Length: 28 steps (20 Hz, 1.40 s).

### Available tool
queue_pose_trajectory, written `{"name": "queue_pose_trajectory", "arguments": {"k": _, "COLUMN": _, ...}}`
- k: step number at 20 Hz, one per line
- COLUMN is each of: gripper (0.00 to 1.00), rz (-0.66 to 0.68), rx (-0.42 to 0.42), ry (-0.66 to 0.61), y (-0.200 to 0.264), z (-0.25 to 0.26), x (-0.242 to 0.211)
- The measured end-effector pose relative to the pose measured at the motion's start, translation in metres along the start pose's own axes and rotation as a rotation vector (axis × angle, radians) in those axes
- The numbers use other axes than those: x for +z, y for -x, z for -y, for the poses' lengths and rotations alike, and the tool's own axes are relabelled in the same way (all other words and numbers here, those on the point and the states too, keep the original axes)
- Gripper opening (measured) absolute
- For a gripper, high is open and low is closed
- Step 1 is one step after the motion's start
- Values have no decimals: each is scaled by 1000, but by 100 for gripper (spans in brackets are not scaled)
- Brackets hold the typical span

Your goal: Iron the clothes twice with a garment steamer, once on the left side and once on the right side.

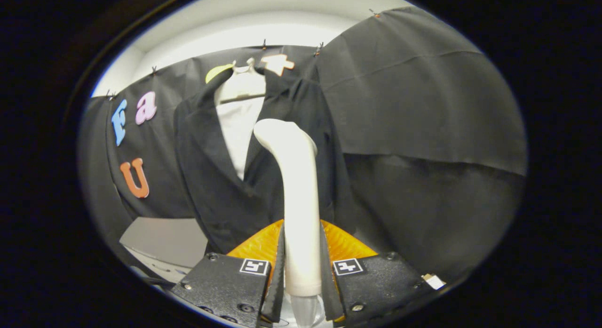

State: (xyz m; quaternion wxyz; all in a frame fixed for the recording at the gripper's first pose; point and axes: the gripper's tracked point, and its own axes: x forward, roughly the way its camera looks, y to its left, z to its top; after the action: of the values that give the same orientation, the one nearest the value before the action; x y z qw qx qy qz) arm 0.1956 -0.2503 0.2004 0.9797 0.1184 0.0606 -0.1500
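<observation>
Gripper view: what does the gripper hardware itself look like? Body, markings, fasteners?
The gripper has two flat black finger blocks, angular in outline, each fixed with round screw heads. Each block carries a small square black-and-white fiducial tag near its inner edge. Ribbed orange wedge-shaped pieces fan out ahead of the blocks. Thin dark pads line the inner faces. No cables are visible.
</observation>
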Motion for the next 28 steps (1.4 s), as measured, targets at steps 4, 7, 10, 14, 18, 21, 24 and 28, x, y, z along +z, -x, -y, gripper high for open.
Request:
{"name": "queue_pose_trajectory", "arguments": {"k": 4, "gripper": 37, "rz": 44, "rx": -26, "ry": -7, "y": -22, "z": 4, "x": 33}}
{"name": "queue_pose_trajectory", "arguments": {"k": 7, "gripper": 37, "rz": 42, "rx": -39, "ry": 0, "y": -38, "z": -2, "x": 43}}
{"name": "queue_pose_trajectory", "arguments": {"k": 10, "gripper": 37, "rz": 27, "rx": -65, "ry": 11, "y": -52, "z": -4, "x": 39}}
{"name": "queue_pose_trajectory", "arguments": {"k": 14, "gripper": 37, "rz": 4, "rx": -82, "ry": 32, "y": -62, "z": -5, "x": 25}}
{"name": "queue_pose_trajectory", "arguments": {"k": 18, "gripper": 37, "rz": -20, "rx": -97, "ry": 56, "y": -64, "z": -5, "x": 7}}
{"name": "queue_pose_trajectory", "arguments": {"k": 21, "gripper": 37, "rz": -47, "rx": -96, "ry": 72, "y": -63, "z": -5, "x": -12}}
{"name": "queue_pose_trajectory", "arguments": {"k": 24, "gripper": 37, "rz": -78, "rx": -96, "ry": 81, "y": -64, "z": -7, "x": -32}}
{"name": "queue_pose_trajectory", "arguments": {"k": 28, "gripper": 37, "rz": -114, "rx": -99, "ry": 106, "y": -64, "z": -7, "x": -55}}
